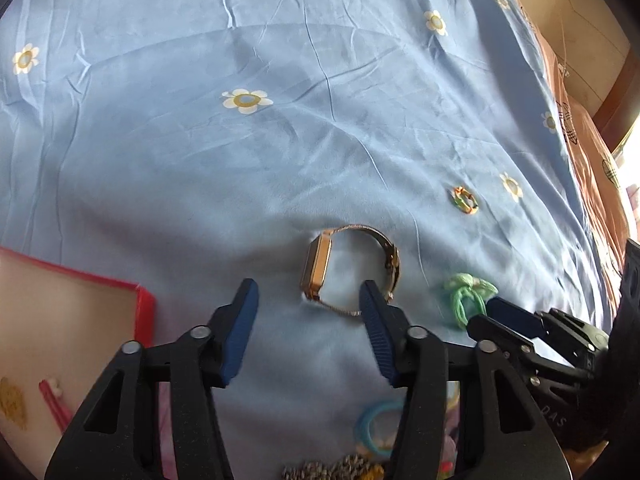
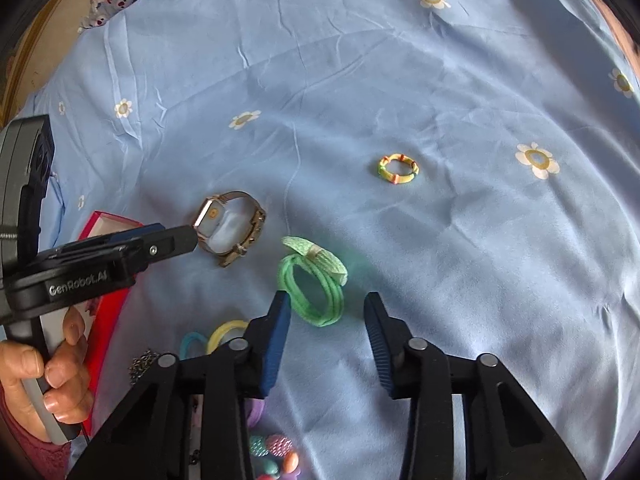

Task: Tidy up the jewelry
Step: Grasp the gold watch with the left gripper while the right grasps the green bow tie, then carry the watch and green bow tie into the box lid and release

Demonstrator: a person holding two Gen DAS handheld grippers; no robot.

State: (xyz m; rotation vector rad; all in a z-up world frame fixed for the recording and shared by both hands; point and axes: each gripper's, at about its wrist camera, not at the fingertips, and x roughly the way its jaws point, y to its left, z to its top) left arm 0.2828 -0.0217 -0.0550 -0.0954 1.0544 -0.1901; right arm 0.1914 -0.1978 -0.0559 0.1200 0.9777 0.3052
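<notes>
Nearest the left wrist camera, the left gripper (image 1: pixel 308 294) hung over the bed with its blue pads apart and nothing pressed between them; the gold watch (image 1: pixel 350 270) lay just ahead, its band partly behind the right pad. Off to the left sat a red-edged box (image 1: pixel 146 304), and inside it showed a red hair clip (image 1: pixel 54 402) and a yellowish piece too blurred to name, perhaps a brooch. Everything rested on a wrinkled light-blue sheet (image 1: pixel 240 180) printed with white daisies, and an orange patterned cloth (image 1: pixel 592 168) ran along its right edge, with a wooden board beyond it.

From the right wrist view, the right gripper (image 2: pixel 326 304) was likewise parted, gripping nothing, with the green hair tie (image 2: pixel 316 284) lying on the sheet just in front of its left pad. That tie was a loop of several cords joined by a pale mesh bow. A small yellow ring (image 2: pixel 398 168) with red marks lay well apart, farther up the sheet. Close under the fingers lay coloured hair loops (image 2: pixel 216 338), a dark chain (image 2: pixel 144 362) and bright beads (image 2: pixel 276 458). A hand (image 2: pixel 52 376) gripped the left tool's handle
</notes>
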